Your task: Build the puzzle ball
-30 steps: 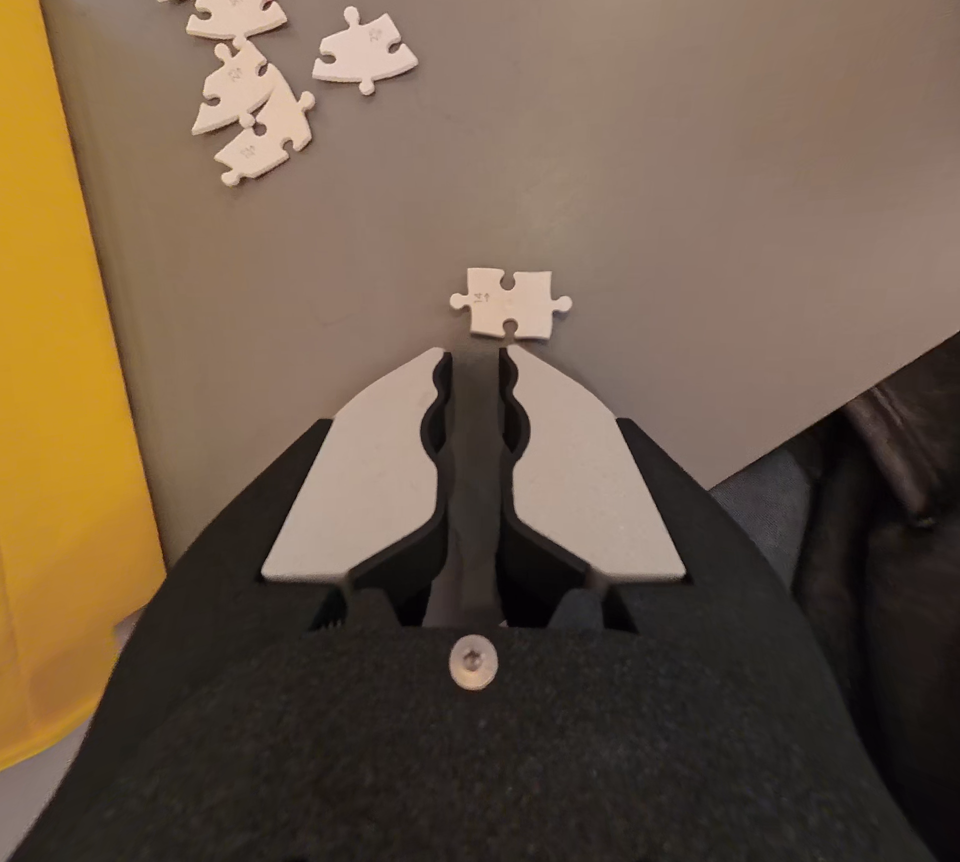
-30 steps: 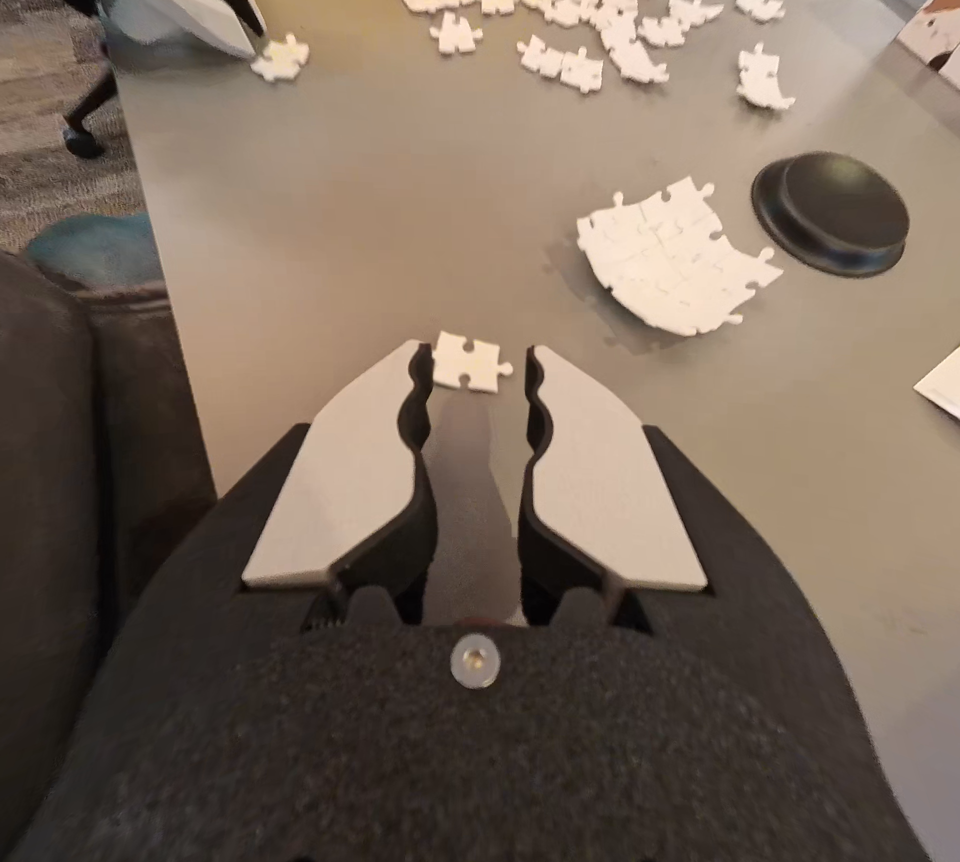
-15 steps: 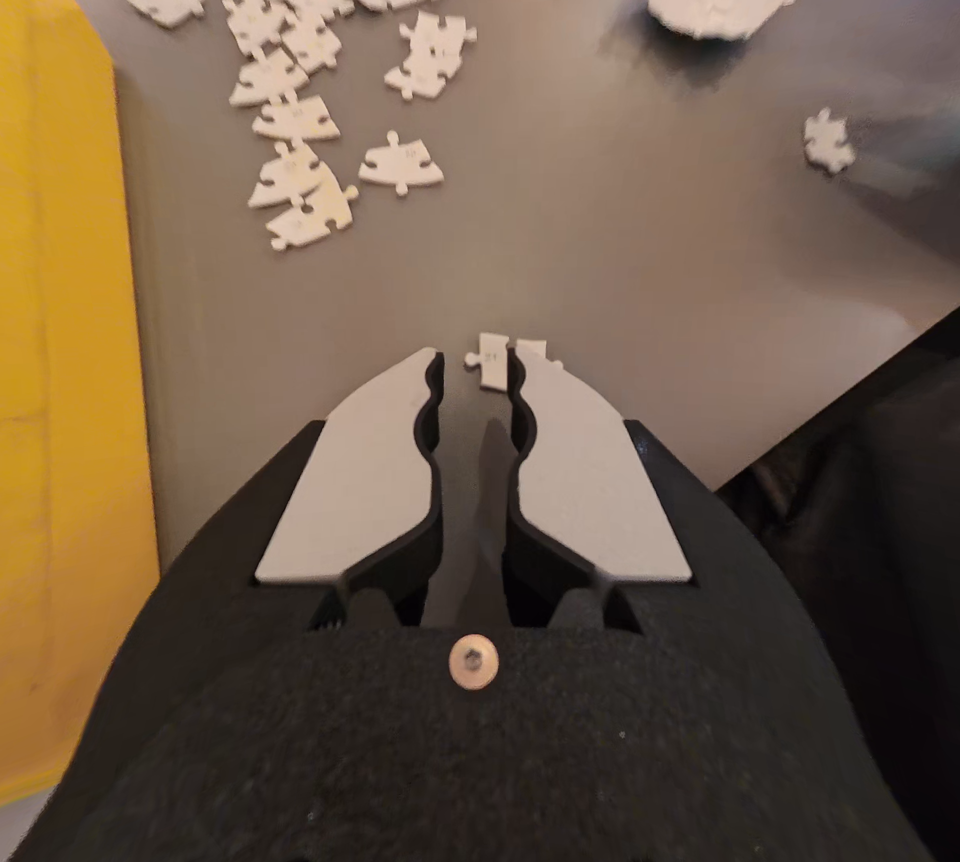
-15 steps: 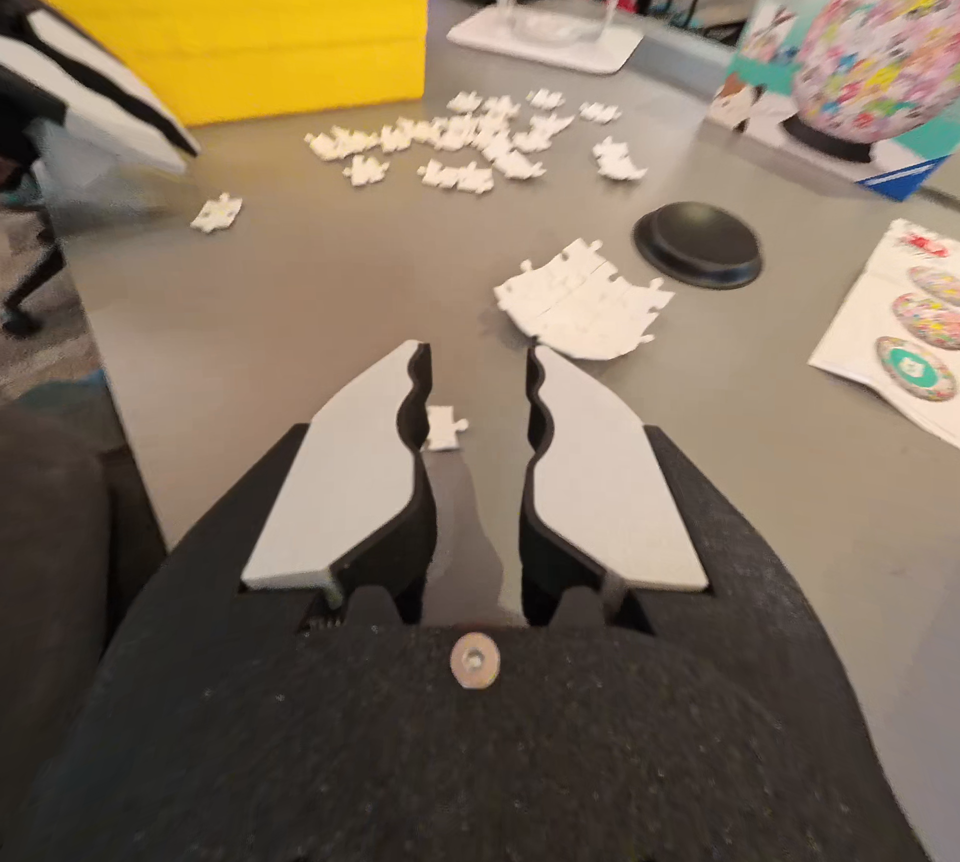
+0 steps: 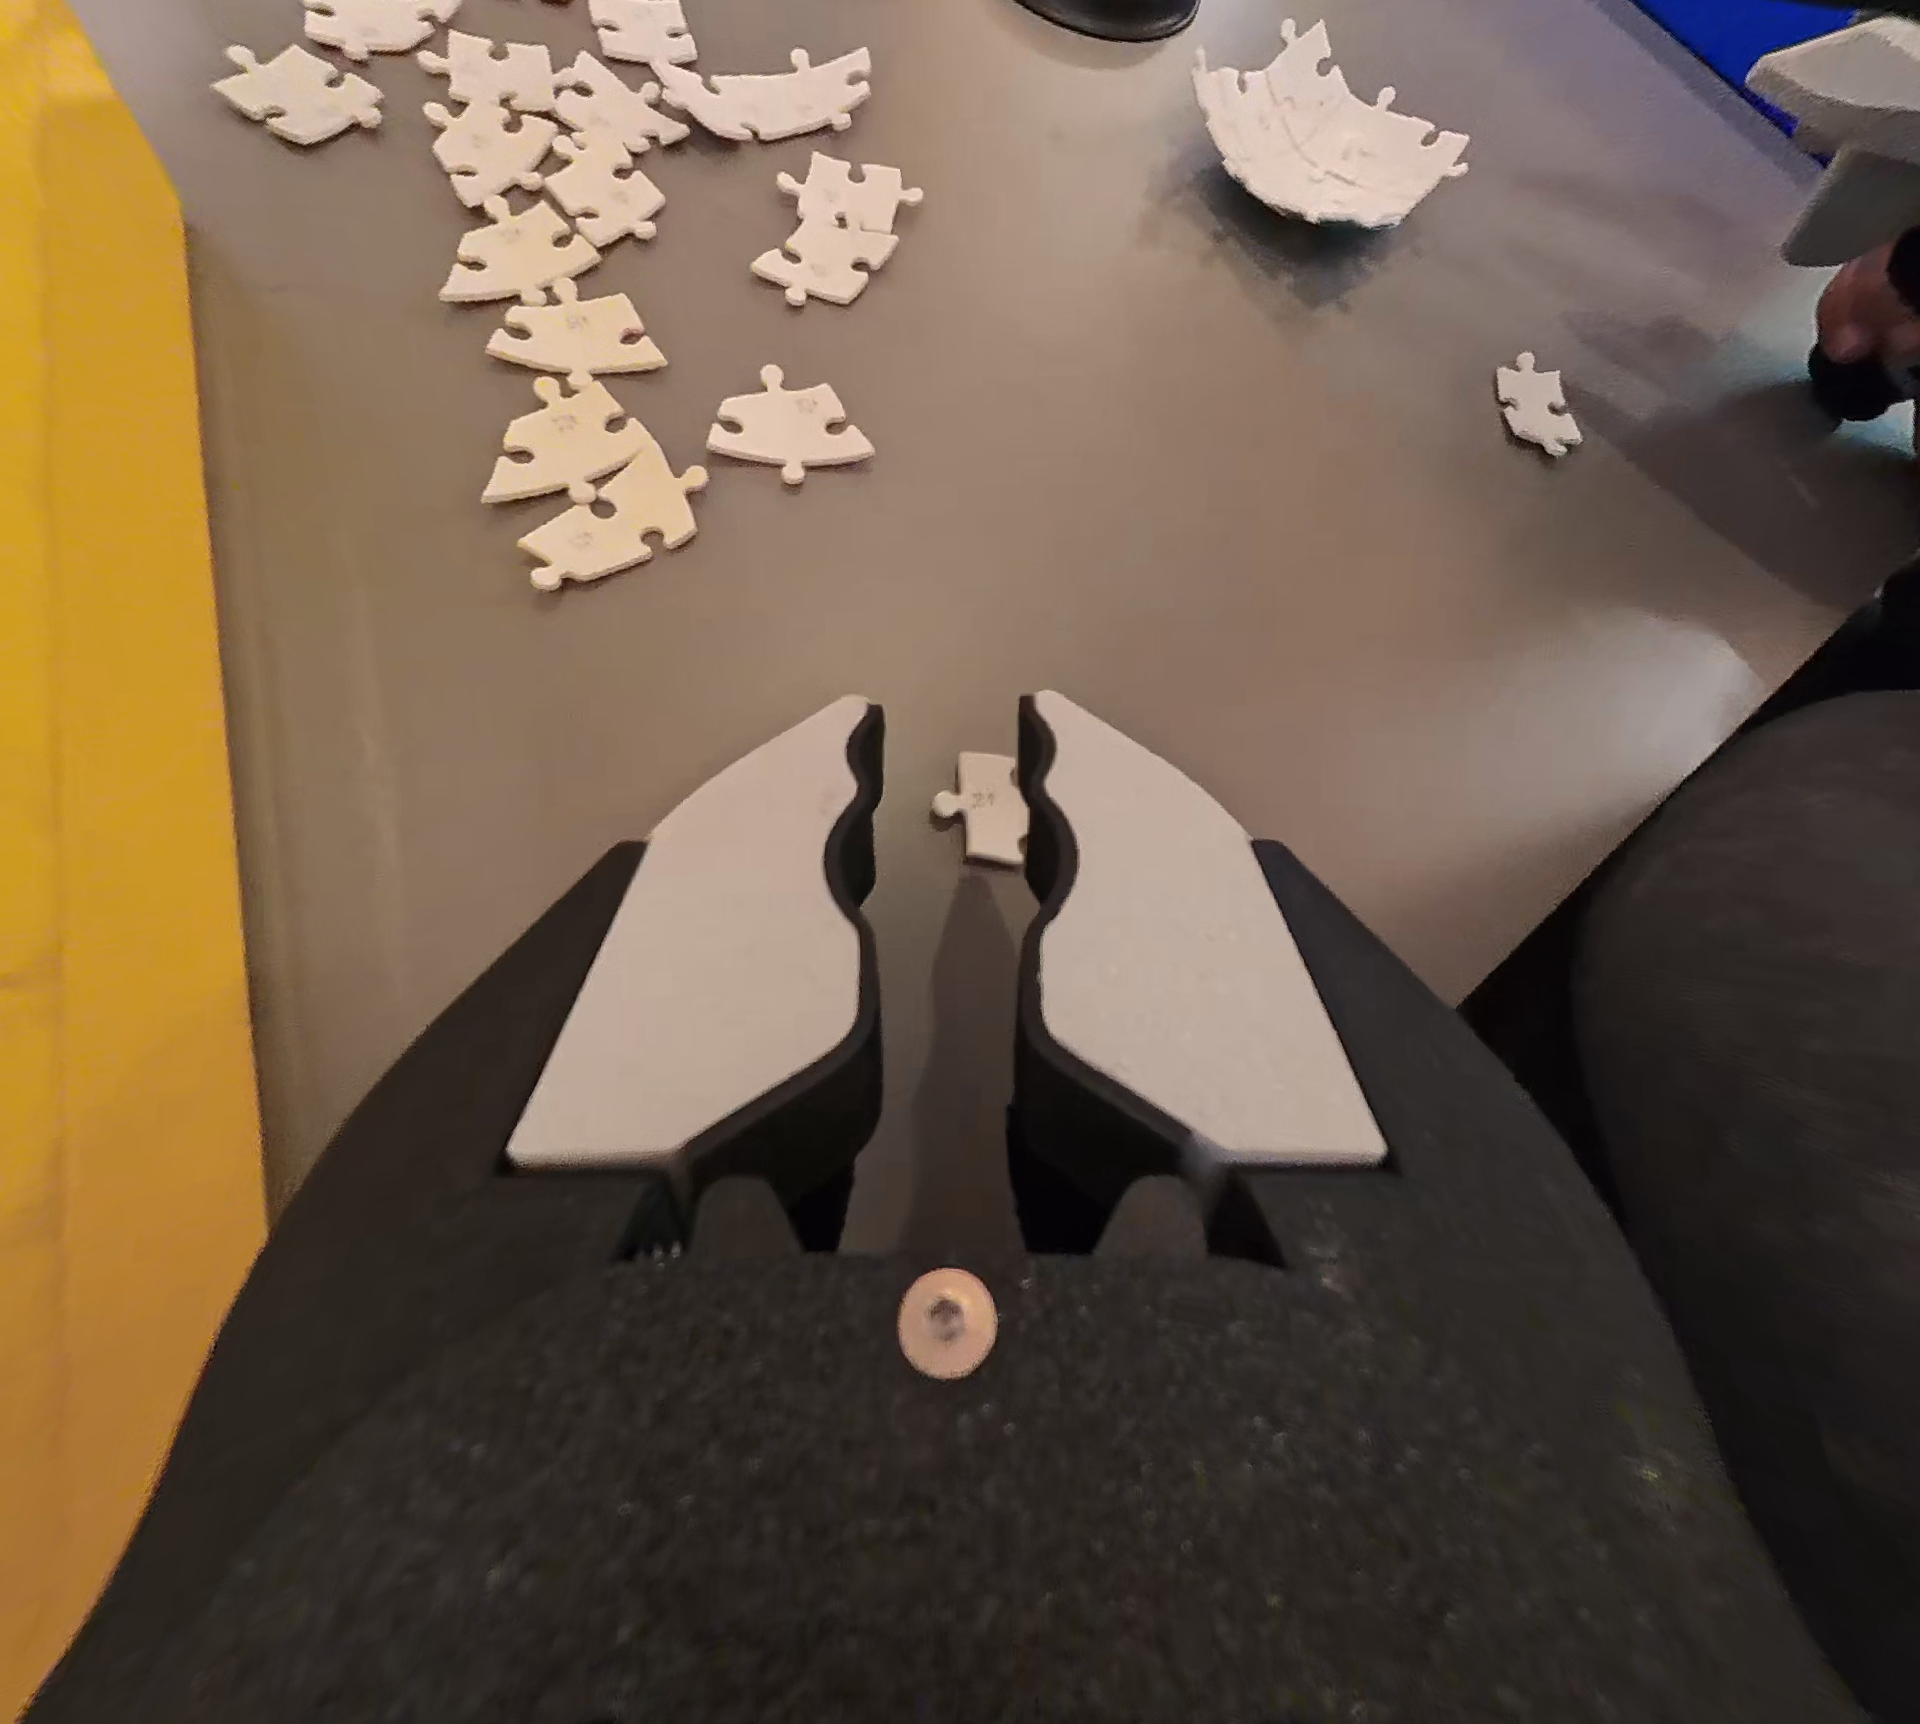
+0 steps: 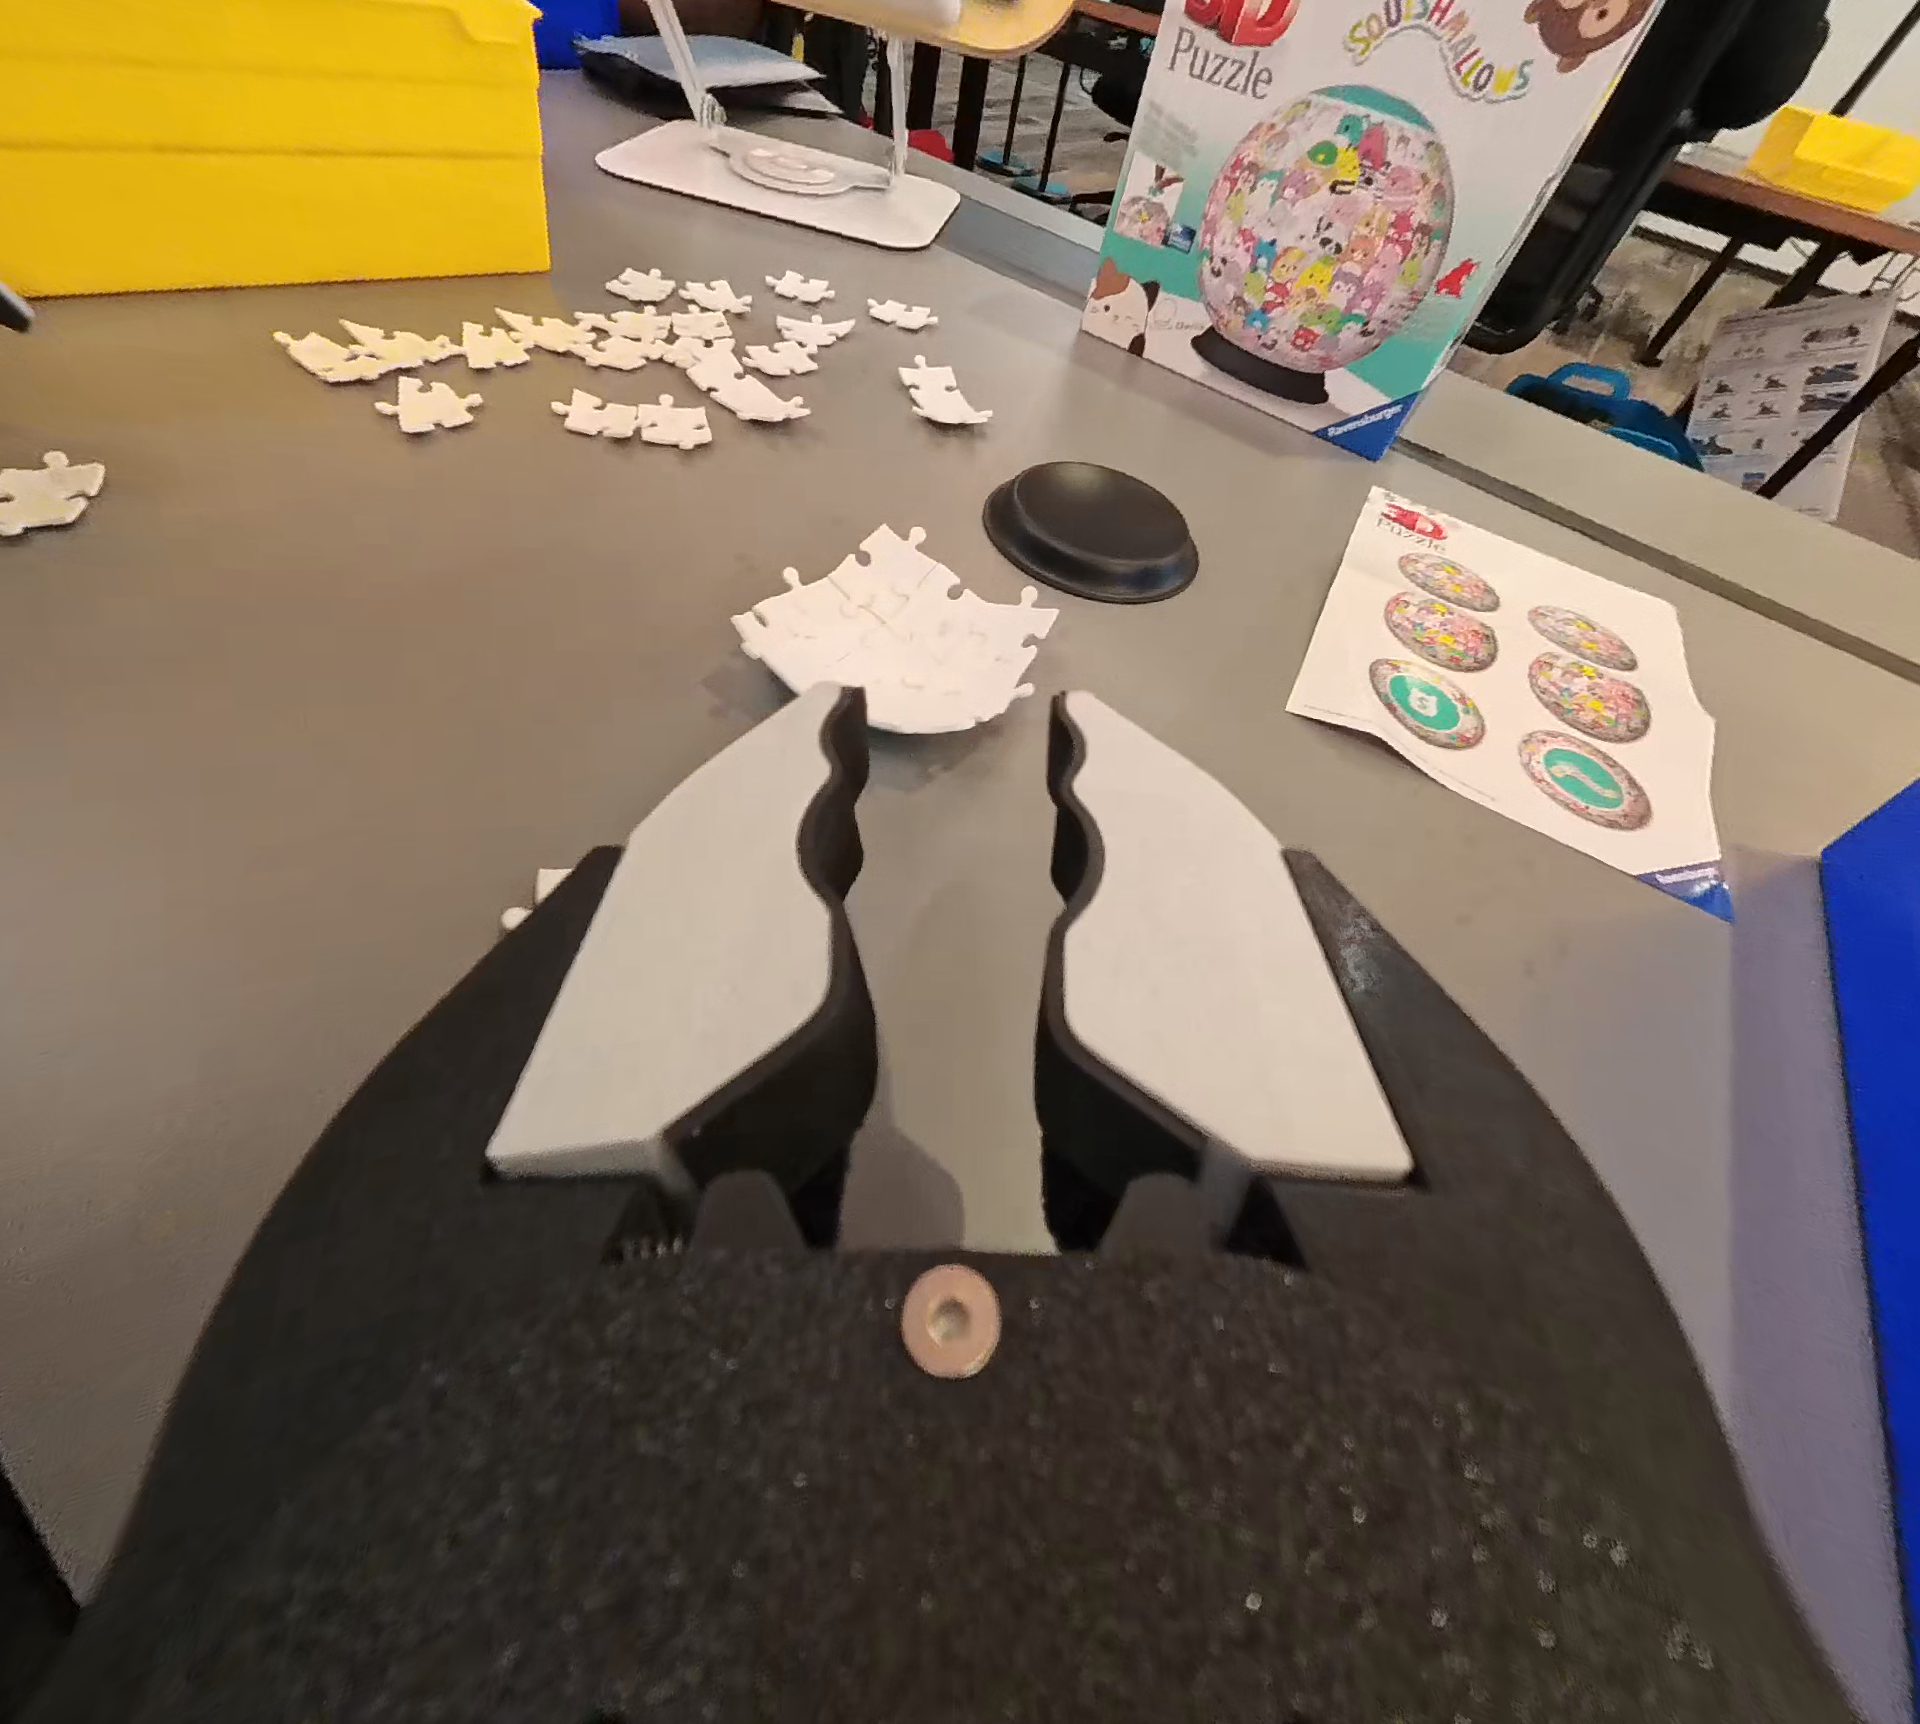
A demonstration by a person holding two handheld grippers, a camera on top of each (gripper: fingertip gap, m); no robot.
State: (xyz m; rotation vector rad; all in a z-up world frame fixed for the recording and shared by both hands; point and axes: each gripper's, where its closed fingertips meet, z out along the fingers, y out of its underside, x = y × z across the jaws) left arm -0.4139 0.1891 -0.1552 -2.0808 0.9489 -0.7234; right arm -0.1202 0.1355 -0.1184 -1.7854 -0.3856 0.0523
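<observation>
Left wrist view is showing the left hand-held gripper (image 5: 951,718) gaping narrowly, its right finger (image 5: 1174,936) partly hiding a white flat puzzle piece (image 5: 987,807) lying on the grey bench (image 5: 1195,552); right hand-held gripper (image 6: 956,708) is gaping wider, empty.

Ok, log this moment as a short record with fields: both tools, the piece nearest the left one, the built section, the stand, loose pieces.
left tool: open, over the table's near edge
nearest piece: flat on the grey table, between the fingers, partly hidden by the right finger
right tool: open, empty, pointing toward the built section
built section: curved white shell, resting on the table
black stand: empty, just beyond the shell
loose pieces: scattered white, near the yellow bin
</observation>
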